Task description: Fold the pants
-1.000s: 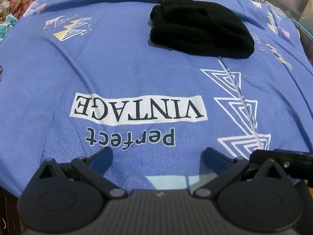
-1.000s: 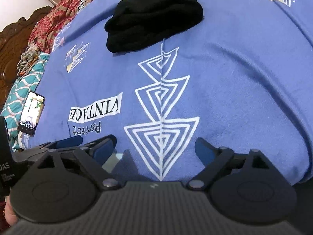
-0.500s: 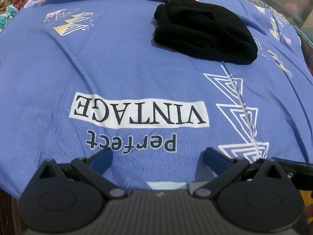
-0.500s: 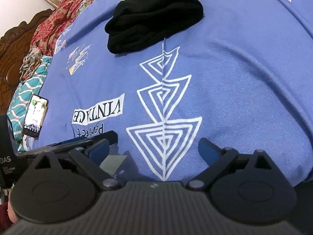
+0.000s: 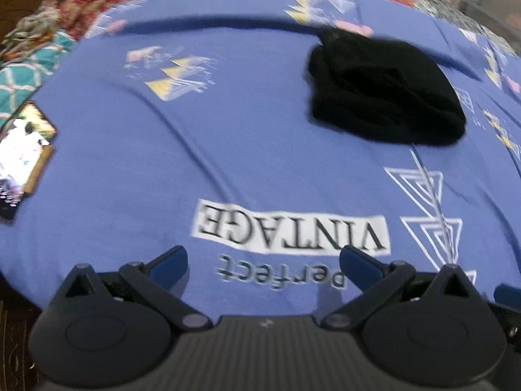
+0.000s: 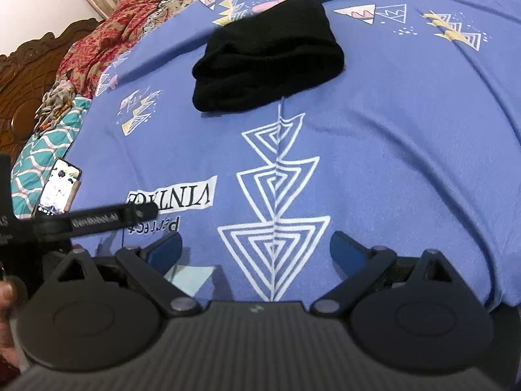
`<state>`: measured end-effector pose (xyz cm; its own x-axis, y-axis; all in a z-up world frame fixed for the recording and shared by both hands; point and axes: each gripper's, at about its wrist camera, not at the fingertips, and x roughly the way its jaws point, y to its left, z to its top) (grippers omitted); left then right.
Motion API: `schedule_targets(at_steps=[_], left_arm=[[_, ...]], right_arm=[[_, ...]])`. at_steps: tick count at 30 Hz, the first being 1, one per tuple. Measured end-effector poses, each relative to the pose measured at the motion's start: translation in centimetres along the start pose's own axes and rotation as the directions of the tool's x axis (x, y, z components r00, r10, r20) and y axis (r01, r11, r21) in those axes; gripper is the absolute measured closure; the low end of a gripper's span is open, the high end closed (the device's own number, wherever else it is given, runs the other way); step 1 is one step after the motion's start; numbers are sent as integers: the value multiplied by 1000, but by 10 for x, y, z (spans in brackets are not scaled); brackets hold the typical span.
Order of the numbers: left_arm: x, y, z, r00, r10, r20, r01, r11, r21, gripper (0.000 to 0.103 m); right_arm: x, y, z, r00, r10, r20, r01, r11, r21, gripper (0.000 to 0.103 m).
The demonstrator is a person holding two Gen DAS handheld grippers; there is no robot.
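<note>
The black pants (image 5: 384, 97) lie folded into a compact bundle on the blue printed bedsheet (image 5: 228, 130), far ahead of both grippers. In the right wrist view the same bundle (image 6: 267, 71) sits at the top centre, above a white triangle print. My left gripper (image 5: 263, 257) hovers open over the "Perfect VINTAGE" print with nothing between its blue pads. Over the largest triangle my right gripper (image 6: 255, 244) also stands open and empty. A black side bar of the left tool (image 6: 97, 220) crosses the right view at lower left.
A phone (image 6: 60, 189) with a lit screen lies at the sheet's left edge, also in the left wrist view (image 5: 22, 159). Red patterned cloth (image 6: 107, 32), a teal pillow (image 6: 49, 143) and a carved wooden headboard (image 6: 29, 75) lie beyond the left side.
The left gripper has lifted and pulled back, so the pants look farther away and the phone has come into its view. Its bar now shows higher in the right view. The right gripper has hardly moved.
</note>
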<state>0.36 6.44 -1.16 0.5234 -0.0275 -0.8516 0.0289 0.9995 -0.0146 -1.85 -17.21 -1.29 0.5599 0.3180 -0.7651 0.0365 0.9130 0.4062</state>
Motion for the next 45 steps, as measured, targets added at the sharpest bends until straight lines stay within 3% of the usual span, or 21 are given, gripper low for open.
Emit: schedule_targets(at_steps=[7,19,36,45], left_arm=[[-17,2,1,999,35,39,-35,999,0,0],[-28,-22,-4,996,21,82,-30,994,109,0],[-19,-32,-15,1000,-1,-8,2,990,144,0],[-17,-32,-15,1000,21,-20,-17,989,145,0]], right_arm=[[2,-1,0,1000,3,-6,-3,1000,17,4],[0,-5,-1,1000,0,-2,0,999,39,4],[1,-8,-2,1000,-4,-12,5,999,54,4],[2,-7,-2,1000,-7,-9,7,999,52,4]])
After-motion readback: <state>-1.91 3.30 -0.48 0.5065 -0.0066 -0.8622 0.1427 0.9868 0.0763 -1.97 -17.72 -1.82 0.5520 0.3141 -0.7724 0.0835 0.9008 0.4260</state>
